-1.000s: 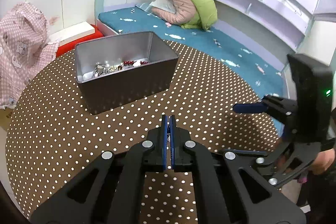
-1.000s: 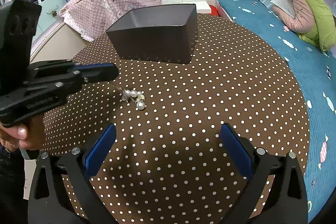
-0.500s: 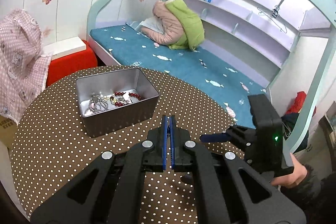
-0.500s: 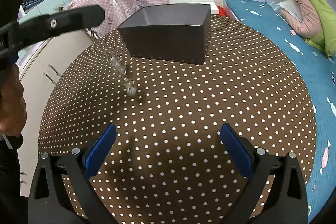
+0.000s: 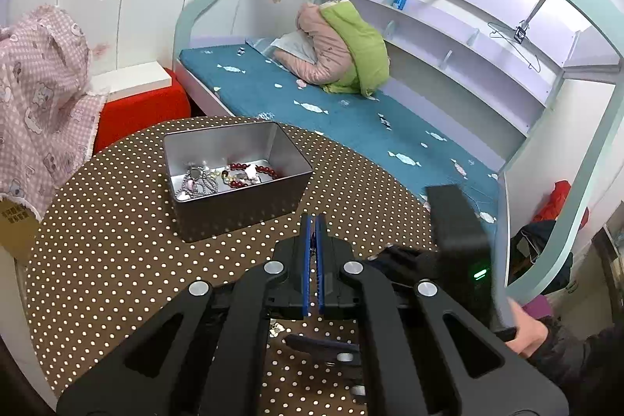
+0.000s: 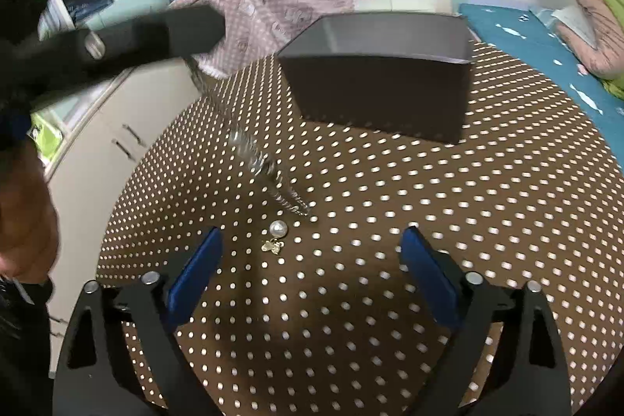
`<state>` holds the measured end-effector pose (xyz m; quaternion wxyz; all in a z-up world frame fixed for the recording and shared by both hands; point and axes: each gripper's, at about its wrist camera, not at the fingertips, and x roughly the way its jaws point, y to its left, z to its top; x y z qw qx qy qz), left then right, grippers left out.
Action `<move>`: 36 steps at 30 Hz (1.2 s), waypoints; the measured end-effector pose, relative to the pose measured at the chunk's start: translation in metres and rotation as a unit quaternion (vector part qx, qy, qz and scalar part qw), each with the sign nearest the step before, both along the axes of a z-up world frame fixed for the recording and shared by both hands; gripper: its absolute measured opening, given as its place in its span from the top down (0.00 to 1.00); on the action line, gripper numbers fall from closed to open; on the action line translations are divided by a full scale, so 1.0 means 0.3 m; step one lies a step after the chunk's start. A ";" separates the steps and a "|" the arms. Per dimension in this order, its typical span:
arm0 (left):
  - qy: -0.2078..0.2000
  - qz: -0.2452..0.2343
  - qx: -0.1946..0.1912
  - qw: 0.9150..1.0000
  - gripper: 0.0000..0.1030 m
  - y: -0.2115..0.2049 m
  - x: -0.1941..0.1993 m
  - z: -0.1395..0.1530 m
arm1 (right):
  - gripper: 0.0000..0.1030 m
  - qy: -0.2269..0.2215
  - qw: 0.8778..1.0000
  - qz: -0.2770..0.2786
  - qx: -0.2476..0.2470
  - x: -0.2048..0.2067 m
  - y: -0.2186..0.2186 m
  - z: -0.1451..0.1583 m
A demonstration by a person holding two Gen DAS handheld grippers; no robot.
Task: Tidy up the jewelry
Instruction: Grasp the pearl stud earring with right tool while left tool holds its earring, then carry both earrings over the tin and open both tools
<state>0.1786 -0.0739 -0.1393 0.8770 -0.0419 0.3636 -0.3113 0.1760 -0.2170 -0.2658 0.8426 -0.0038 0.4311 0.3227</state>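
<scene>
My left gripper is shut and held above the table. In the right wrist view its blurred fingers are at the upper left, and a thin silver chain hangs from them down to the cloth. The chain's pearl and gold charm sit at its lower end on the table. My right gripper is low over the table with its jaws closing; pearl and charm lie between the fingers, nearer the left one, untouched. The grey tin box holds red beads and silver pieces.
The round table wears a brown cloth with white dots. A pink dotted cloth and a red stool stand behind its left edge, a teal bed beyond. White cabinets are left of the table.
My left gripper has risen, lifting the pearl chain off the cloth until it dangles. My right gripper has moved toward the pearl and its jaws have narrowed slightly.
</scene>
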 end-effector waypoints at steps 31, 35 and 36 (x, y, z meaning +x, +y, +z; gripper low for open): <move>0.001 0.139 0.050 0.989 0.98 0.208 -0.074 -0.028 | 0.91 -0.074 0.995 0.027 -0.059 -0.061 0.109 0.027; -0.003 0.144 0.051 0.988 0.98 0.212 -0.081 -0.017 | 0.91 -0.080 0.996 0.019 -0.046 -0.042 0.079 0.082; -0.005 0.145 0.051 0.988 0.98 0.214 -0.084 -0.013 | 0.91 -0.081 0.996 0.017 -0.041 -0.039 0.067 0.096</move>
